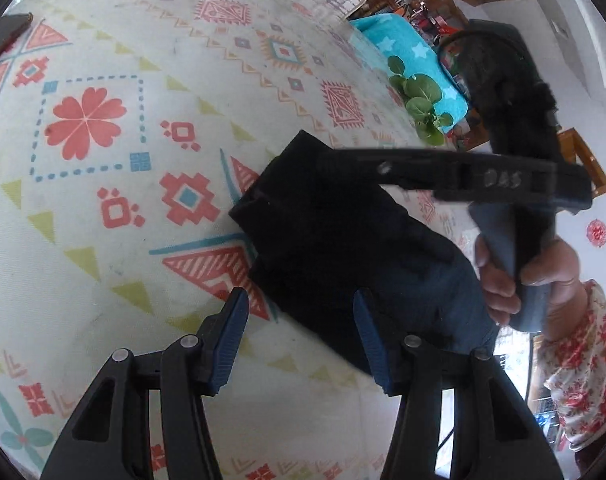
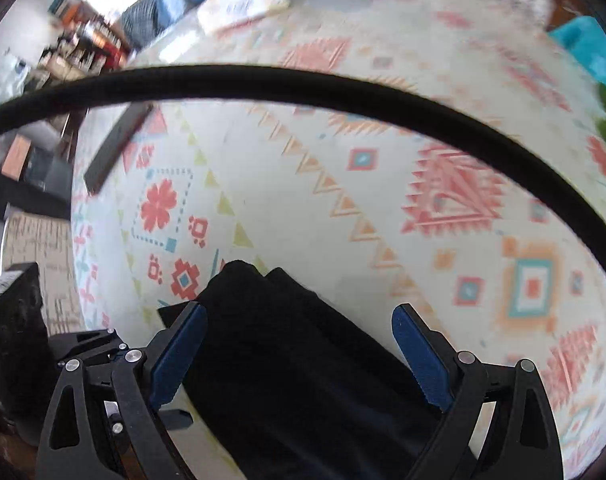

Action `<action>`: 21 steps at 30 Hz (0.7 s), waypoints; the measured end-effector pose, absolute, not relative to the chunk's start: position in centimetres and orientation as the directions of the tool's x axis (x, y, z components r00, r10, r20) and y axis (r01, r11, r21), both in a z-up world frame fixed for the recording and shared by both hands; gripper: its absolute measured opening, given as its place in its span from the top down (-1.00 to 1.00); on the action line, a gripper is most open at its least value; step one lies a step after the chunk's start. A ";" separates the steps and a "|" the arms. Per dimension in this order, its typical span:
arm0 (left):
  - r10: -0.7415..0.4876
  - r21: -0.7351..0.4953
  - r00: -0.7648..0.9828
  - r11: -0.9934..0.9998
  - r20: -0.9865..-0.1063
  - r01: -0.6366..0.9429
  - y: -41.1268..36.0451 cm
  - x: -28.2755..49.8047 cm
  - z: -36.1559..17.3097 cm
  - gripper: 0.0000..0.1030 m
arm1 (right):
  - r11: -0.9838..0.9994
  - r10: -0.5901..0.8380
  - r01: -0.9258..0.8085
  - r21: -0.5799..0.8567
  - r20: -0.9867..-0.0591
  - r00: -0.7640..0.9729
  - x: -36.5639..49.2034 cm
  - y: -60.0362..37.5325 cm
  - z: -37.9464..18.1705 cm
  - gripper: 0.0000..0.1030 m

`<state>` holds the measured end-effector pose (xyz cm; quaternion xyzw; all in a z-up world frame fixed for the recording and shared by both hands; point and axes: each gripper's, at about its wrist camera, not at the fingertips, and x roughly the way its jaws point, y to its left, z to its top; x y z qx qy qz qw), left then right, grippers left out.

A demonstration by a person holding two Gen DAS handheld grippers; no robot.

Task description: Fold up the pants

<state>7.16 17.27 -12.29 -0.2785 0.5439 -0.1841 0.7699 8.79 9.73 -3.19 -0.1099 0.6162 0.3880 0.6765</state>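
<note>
Black pants (image 1: 331, 248) lie folded in a narrow bundle on the patterned tablecloth (image 1: 103, 220). My left gripper (image 1: 303, 340) hovers over their near end, open; its right pad (image 1: 373, 348) overlaps the cloth's edge and nothing is pinched. A hand (image 1: 523, 280) in a floral sleeve holds my right gripper (image 1: 331, 164) above the far part of the pants, blurred. In the right wrist view the pants (image 2: 295, 360) run under and between my right gripper's (image 2: 301, 360) wide-apart blue pads (image 2: 179, 356), which do not press on them. A black cable (image 2: 303, 80) arcs across that view.
A turquoise star towel (image 1: 415, 60) and green leaves (image 1: 419, 100) lie at the table's far right. A dark flat bar (image 2: 115, 144) rests near the left edge. Papers (image 2: 243, 0) sit at the far side. The table edge (image 2: 77, 200) drops to the floor on the left.
</note>
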 end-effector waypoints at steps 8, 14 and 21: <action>-0.617 -0.662 0.351 0.749 -0.704 -0.010 17.6 7.8 -12.4 -0.04 | 0.558 0.306 -0.785 0.270 -0.946 -0.108 6.3 13.6 -4.6 -0.54; -0.632 -0.679 0.362 0.734 -0.685 -0.004 17.4 8.4 -12.6 -0.10 | 0.570 0.299 -0.765 0.301 -0.943 -0.149 6.3 13.5 -4.5 0.30; -0.604 -0.658 0.397 0.753 -0.691 0.001 16.4 8.9 -12.5 -0.16 | 0.591 0.380 -0.719 0.364 -0.913 -0.150 7.4 10.8 -2.9 0.38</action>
